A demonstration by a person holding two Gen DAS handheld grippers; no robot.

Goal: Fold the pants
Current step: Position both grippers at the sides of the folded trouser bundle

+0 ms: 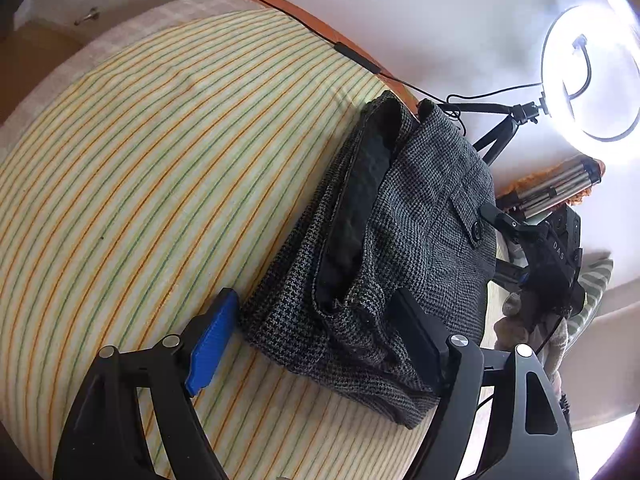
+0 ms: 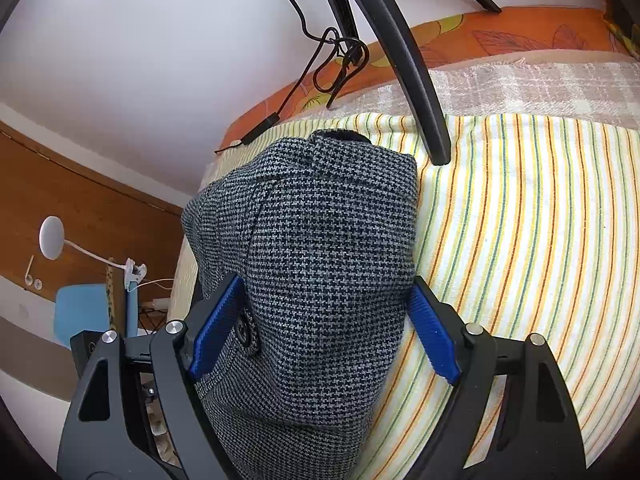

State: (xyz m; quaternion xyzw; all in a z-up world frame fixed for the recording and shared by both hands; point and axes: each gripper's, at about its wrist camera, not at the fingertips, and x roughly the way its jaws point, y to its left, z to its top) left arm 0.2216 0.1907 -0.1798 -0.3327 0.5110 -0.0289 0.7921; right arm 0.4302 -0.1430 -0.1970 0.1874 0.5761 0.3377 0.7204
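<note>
The grey houndstooth pants [image 1: 408,216] lie folded into a thick bundle on the right part of the striped cloth [image 1: 140,160]. A dark lining shows along the fold. My left gripper [image 1: 316,296] stands open over the bundle's near corner; its blue pad [image 1: 212,344] is clear of the fabric and the other finger [image 1: 420,332] rests on the pants. My right gripper [image 2: 326,280] is open and straddles the pants [image 2: 320,260], a blue pad [image 2: 434,334] on each side and a button by the left one. In the left wrist view, the right gripper [image 1: 498,240] sits at the bundle's far edge.
A ring light [image 1: 588,80] on a small tripod [image 2: 420,80] stands behind the pants, its cable running along the orange edge [image 2: 480,36]. A folded metal tripod [image 1: 560,188] lies nearby. A gloved hand [image 1: 520,320] holds the right gripper. A blue chair [image 2: 80,312] stands off the table.
</note>
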